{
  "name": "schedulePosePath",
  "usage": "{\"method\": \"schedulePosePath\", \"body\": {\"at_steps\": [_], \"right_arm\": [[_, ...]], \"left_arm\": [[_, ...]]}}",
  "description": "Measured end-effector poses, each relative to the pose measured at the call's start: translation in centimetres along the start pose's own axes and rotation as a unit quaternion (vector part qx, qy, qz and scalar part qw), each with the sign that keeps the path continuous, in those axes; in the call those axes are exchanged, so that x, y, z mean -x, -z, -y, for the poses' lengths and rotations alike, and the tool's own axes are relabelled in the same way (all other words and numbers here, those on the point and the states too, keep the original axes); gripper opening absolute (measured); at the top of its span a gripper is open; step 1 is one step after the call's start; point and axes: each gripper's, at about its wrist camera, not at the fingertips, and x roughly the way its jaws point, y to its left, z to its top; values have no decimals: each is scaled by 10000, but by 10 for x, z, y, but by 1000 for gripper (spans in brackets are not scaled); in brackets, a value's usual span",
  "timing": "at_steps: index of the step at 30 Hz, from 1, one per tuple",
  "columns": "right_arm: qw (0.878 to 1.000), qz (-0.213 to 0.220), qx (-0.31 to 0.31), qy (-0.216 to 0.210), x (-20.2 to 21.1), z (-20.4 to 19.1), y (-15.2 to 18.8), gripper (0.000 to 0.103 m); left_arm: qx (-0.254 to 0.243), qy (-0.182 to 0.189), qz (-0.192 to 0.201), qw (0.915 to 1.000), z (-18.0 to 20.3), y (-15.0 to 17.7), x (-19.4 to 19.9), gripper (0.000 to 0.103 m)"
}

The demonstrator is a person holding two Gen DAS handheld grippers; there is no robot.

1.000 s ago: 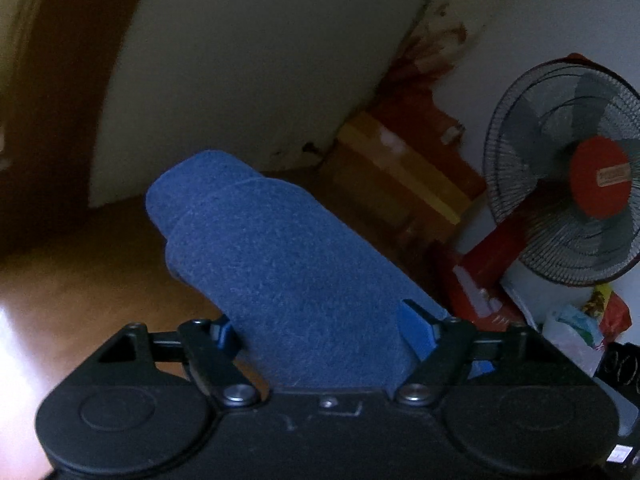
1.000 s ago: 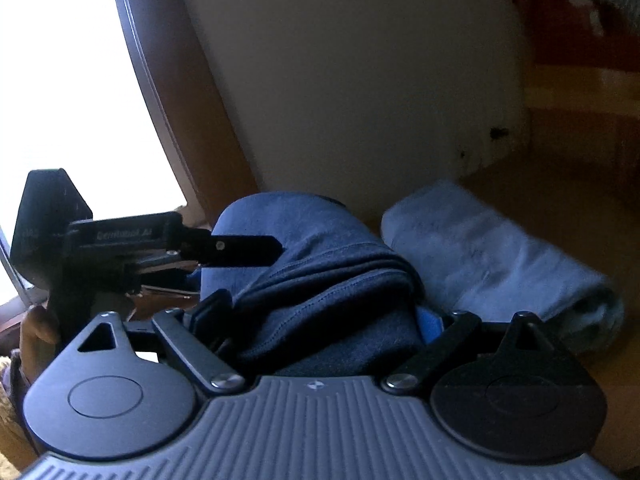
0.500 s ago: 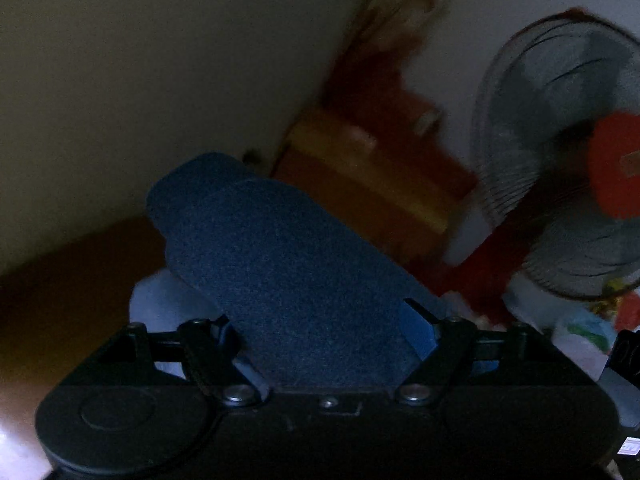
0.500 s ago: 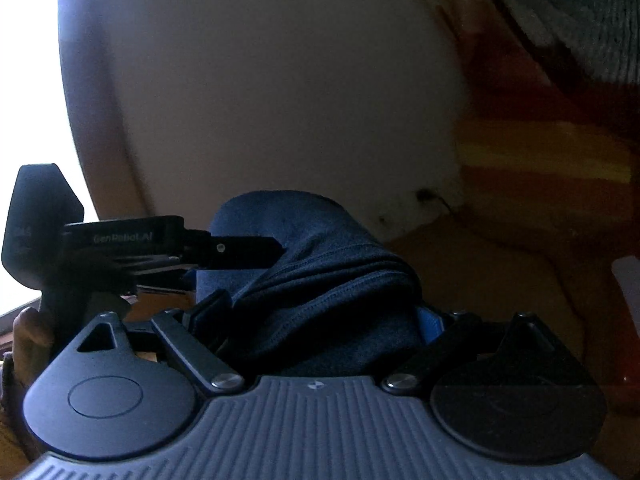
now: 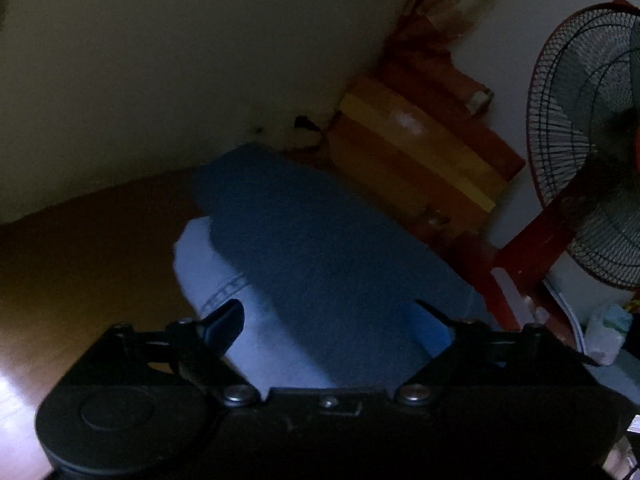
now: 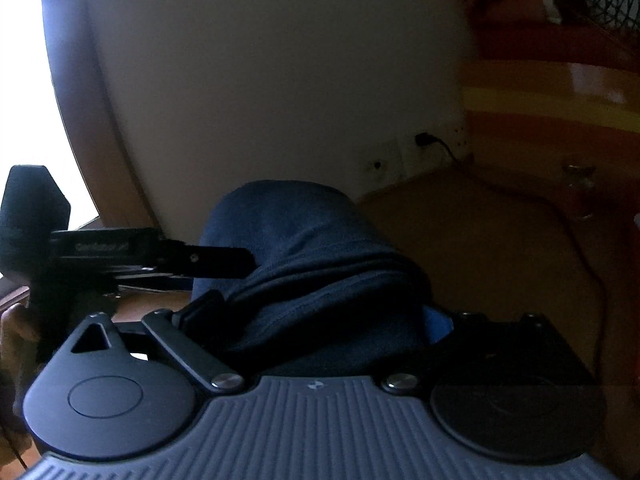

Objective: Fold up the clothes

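Note:
A folded dark blue garment (image 5: 312,248) rests on top of a folded light blue cloth (image 5: 200,264) on the wooden table (image 5: 80,260). My left gripper (image 5: 332,316) stands open around the garment's near end. The light cloth shows between its left finger and the dark fabric. In the right wrist view my right gripper (image 6: 316,316) is shut on the bunched end of the dark blue garment (image 6: 304,240). The left gripper's finger (image 6: 224,258) reaches in from the left against that garment. The light blue cloth is hidden in this view.
A standing fan (image 5: 592,160) is at the right, with stacked red and yellow boxes (image 5: 420,152) beside the table's far corner. A pale wall runs behind. A black cable (image 6: 560,220) crosses the table from a wall socket (image 6: 420,140). A hand (image 6: 16,328) holds the left gripper.
Both grippers carried the dark blue garment to the right and lowered it onto the light blue cloth. The left gripper's fingers have spread apart.

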Motion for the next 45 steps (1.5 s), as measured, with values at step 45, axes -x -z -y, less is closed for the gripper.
{"method": "schedulePosePath", "body": {"at_steps": [45], "right_arm": [[9855, -299, -1186, 1173, 86, -113, 83, 100]], "left_arm": [[-539, -1335, -1345, 9804, -5, 101, 88, 98]]}}
